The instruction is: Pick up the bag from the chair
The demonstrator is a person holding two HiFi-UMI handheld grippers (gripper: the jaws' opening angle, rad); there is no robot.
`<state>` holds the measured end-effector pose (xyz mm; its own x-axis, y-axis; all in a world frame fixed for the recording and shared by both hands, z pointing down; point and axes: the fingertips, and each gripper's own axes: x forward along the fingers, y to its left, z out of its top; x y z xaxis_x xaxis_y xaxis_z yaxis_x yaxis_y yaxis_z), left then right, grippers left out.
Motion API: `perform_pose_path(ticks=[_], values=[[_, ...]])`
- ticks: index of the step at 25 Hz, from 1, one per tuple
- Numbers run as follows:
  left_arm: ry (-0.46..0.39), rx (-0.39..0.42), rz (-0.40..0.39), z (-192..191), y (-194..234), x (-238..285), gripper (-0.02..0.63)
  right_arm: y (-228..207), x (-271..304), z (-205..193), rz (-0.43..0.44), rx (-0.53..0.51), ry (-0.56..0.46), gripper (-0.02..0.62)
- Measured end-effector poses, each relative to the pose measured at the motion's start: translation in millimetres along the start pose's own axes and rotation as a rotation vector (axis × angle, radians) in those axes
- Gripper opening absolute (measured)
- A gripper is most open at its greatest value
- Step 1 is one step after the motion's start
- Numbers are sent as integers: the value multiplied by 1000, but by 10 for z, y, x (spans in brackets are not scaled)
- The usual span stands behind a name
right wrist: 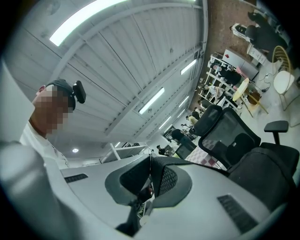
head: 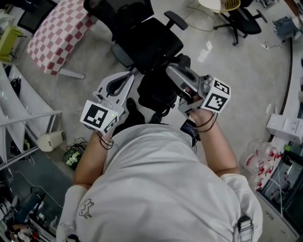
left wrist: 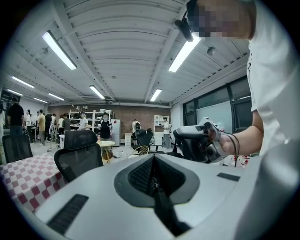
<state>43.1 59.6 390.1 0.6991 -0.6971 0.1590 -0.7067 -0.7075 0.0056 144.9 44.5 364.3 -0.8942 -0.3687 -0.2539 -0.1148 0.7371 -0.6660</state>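
- Found left claw (left wrist: 152,158) fully closed: jaws met edge to edge along the centre line, nothing caught between them
- Found right claw (right wrist: 151,159) closed likewise: jaws pressed together, no strap or fabric gripped
- Confirmed both in the head view: left claw (head: 130,75) and right claw (head: 170,70) held side by side ahead of a white shirt (head: 165,189), tips aimed toward the chair (head: 118,9)
- Located black bag (head: 154,45) lying on the chair seat, not lifted, gripped by neither claw
- Could not trace bag outline cleanly against the seat: black on black
- Registered bag (right wrist: 262,176) again low at the right of the right gripper view, lower than the armrest (right wrist: 276,125), beside the claw and not between its jaws; mesh backrest (right wrist: 225,131) upright behind it
- Noted a dark mass (head: 156,94) just in front of the seat, between the two claws in the head view; could not identify it
- Noted a red-and-white checked counter (head: 57,33) left of the chair, near it but apart; same counter (left wrist: 21,178) and chair (left wrist: 77,152) visible left of the closed jaws in the left gripper view
- Observed pale floor (head: 236,71) around the chair
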Motion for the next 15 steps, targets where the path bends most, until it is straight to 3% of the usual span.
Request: perform_pose_path(ticks=[15], values=[[-30, 1, -91, -58, -344, -355, 12, 439, -233, -387, -76, -29, -43, 32]])
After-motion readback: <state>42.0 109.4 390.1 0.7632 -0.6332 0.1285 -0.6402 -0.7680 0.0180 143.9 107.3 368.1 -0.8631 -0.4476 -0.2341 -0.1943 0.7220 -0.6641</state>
